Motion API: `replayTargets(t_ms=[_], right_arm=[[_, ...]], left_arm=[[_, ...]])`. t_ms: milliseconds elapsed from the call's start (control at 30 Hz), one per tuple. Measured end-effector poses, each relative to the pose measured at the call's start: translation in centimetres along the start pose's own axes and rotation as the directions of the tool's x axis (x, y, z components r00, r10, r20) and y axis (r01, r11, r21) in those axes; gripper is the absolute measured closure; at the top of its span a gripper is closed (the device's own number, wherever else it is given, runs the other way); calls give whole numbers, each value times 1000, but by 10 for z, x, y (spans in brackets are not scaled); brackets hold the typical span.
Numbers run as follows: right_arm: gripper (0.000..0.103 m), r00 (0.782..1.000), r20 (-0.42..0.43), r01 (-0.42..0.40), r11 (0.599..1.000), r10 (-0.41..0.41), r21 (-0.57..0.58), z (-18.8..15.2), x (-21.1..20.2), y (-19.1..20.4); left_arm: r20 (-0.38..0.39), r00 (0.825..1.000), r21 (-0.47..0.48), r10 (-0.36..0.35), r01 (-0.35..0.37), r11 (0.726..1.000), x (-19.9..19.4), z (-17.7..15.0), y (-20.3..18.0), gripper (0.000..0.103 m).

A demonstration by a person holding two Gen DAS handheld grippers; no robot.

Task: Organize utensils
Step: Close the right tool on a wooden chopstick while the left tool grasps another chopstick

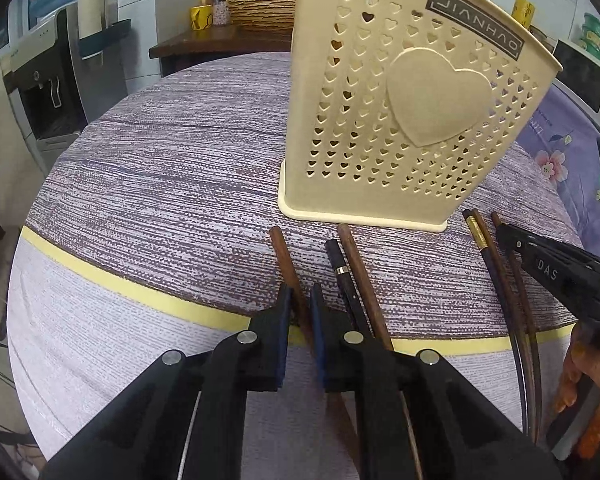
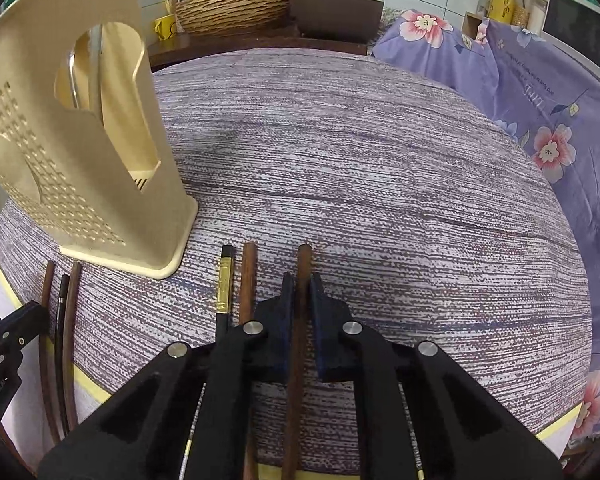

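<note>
A cream utensil holder [image 1: 400, 112] [image 2: 80, 160] with heart-shaped holes stands on the table, and metal utensils [image 2: 84, 64] show through its side cut-out. Several chopsticks lie in front of it, in two groups. My left gripper [image 1: 301, 300] is shut on a brown chopstick [image 1: 282, 252], which runs slantwise between the pads. Beside it lie a black chopstick with a gold band [image 1: 340, 268] and another brown one [image 1: 354, 264]. My right gripper [image 2: 301, 286] [image 1: 540, 256] is shut on a brown chopstick [image 2: 303, 264] of the other group, with a black-and-gold chopstick [image 2: 225, 280] and a brown one [image 2: 248, 272] to its left.
The round table wears a purple-grey woven cloth [image 1: 180, 160] with a yellow stripe [image 1: 140, 292] near its edge. A floral purple sheet [image 2: 540, 128] covers something to the right. Behind the table a shelf holds a wicker basket [image 2: 232, 8] and a cooker [image 2: 332, 4]. A water dispenser [image 1: 48, 92] stands at left.
</note>
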State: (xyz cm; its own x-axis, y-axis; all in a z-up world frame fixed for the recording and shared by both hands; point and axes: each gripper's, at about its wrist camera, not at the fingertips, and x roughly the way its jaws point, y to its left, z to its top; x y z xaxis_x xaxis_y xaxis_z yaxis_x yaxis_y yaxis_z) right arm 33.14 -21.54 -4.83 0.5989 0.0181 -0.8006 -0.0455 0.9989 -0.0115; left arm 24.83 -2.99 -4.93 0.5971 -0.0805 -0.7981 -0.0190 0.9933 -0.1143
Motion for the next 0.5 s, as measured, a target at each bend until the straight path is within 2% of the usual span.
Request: replayTargets(t_ms=[200, 333, 500], right_arm=[[94, 1000, 9, -26, 999, 26, 18, 1, 0, -5], [94, 997, 50, -62, 997, 60, 40, 2, -11, -13], [94, 982, 141, -138, 988, 128, 63, 3, -47, -30]], left_arm=[[8, 1000, 1, 3, -3, 1000, 1, 2, -2, 92], [14, 1000, -11, -7, 8, 1000, 0, 4, 2, 93], [98, 993, -33, -65, 69, 997, -32, 13, 13, 95]])
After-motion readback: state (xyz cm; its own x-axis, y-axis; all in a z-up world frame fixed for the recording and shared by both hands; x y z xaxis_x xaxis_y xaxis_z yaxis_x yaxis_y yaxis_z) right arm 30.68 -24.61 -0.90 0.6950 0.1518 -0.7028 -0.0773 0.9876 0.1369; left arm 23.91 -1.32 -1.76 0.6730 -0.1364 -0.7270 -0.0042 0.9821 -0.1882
